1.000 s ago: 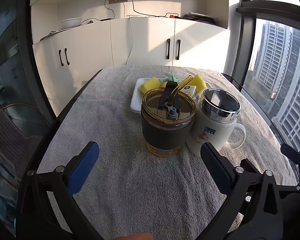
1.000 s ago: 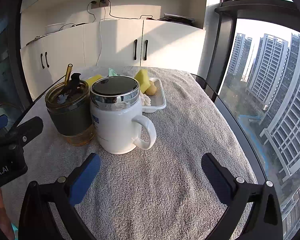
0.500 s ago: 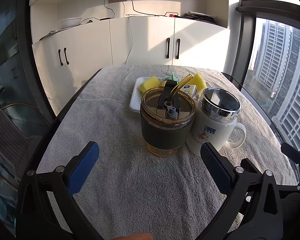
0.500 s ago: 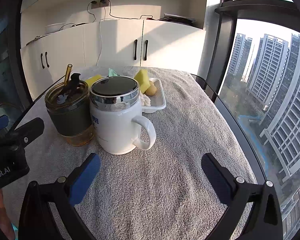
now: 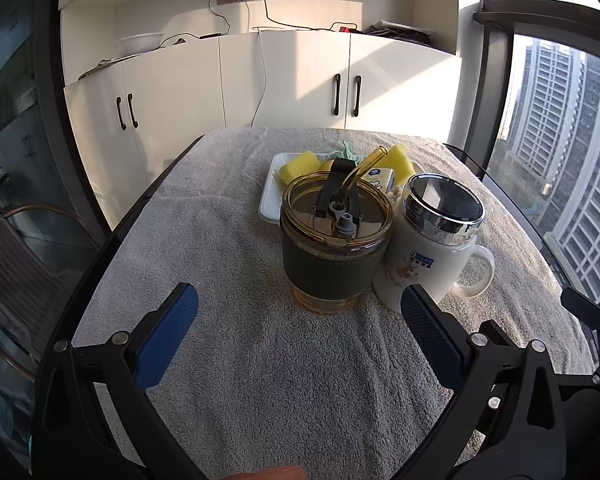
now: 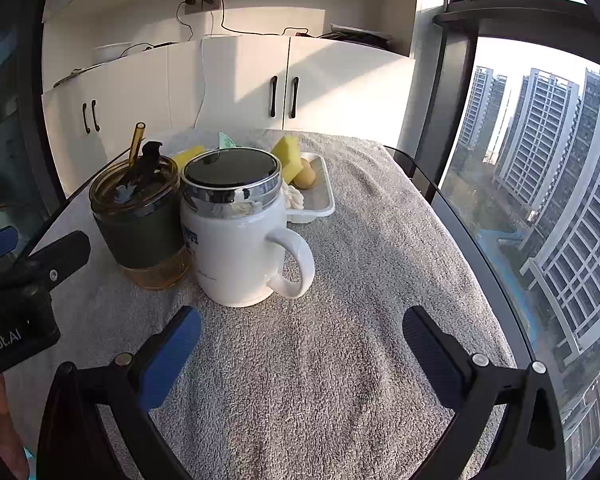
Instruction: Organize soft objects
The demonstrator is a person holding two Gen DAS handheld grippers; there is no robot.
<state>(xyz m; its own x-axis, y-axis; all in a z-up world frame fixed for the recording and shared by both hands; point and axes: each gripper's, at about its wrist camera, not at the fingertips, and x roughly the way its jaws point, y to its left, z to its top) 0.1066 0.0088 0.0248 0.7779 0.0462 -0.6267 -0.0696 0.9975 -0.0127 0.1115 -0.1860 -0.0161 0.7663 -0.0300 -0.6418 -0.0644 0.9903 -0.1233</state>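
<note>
A white tray (image 5: 267, 200) at the far middle of the table holds yellow sponges (image 5: 299, 164), a small carton (image 5: 378, 178), a green item and a white cloth piece (image 6: 294, 200); it also shows in the right wrist view (image 6: 320, 200) with a sponge (image 6: 286, 156) and a brown round item (image 6: 305, 178). An amber tumbler with a straw (image 5: 334, 248) and a white lidded mug (image 5: 432, 248) stand in front of the tray, partly hiding it. My left gripper (image 5: 300, 312) is open and empty before the tumbler. My right gripper (image 6: 302, 328) is open and empty before the mug (image 6: 236, 240).
A grey towel (image 5: 300, 380) covers the table. White cabinets (image 5: 284, 80) stand behind it. Glass walls and a window lie to the right (image 6: 540, 200). The left gripper body (image 6: 24, 292) shows at the left of the right wrist view.
</note>
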